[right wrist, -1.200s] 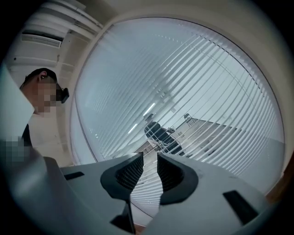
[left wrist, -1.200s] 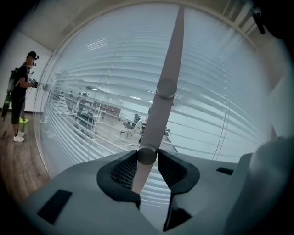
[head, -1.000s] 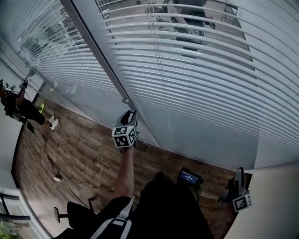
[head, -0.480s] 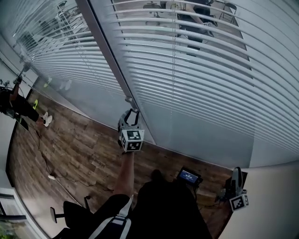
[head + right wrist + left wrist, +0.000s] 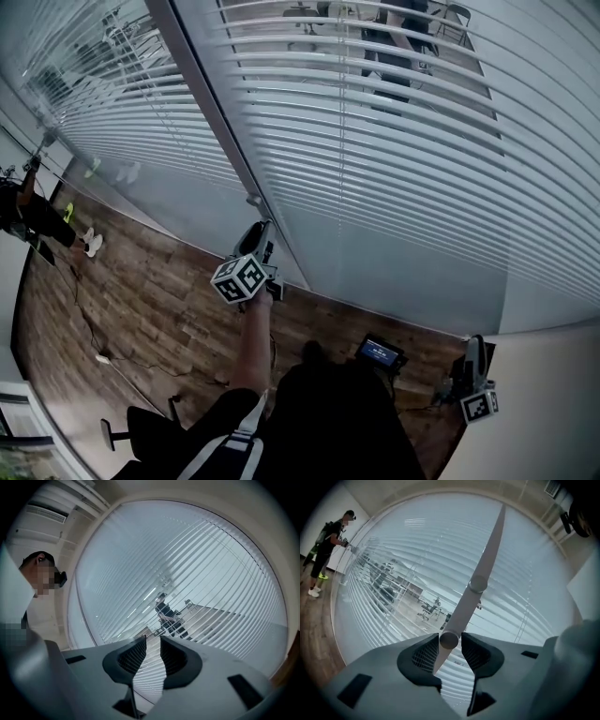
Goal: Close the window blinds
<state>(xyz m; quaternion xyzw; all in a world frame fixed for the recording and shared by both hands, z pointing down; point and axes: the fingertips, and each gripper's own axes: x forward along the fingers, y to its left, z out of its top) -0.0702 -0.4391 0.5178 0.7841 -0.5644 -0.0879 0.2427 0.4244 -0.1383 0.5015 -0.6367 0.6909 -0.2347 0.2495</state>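
Note:
White slatted blinds (image 5: 394, 141) hang over the glass wall; the room behind shows between the slats. In the left gripper view the grey tilt wand (image 5: 483, 569) runs down from the top. Its round lower end sits between the pads of my left gripper (image 5: 450, 641). The jaws are opening, and a thin gap shows beside the wand. In the head view the left gripper (image 5: 258, 232) is raised at the foot of the window post (image 5: 206, 103). My right gripper (image 5: 473, 361) hangs low at the right. In its own view the right gripper (image 5: 153, 651) is slightly open with nothing between its jaws.
A second blind (image 5: 103, 103) covers the pane to the left. A person (image 5: 37, 220) stands far left on the wood floor (image 5: 159, 300). A small lit screen (image 5: 380, 354) and a cable (image 5: 103, 356) lie on the floor. A white wall (image 5: 553, 403) stands at the right.
My left gripper has turned at the wand's end and its marker cube has shifted a little left. The right gripper has stayed low at the right.

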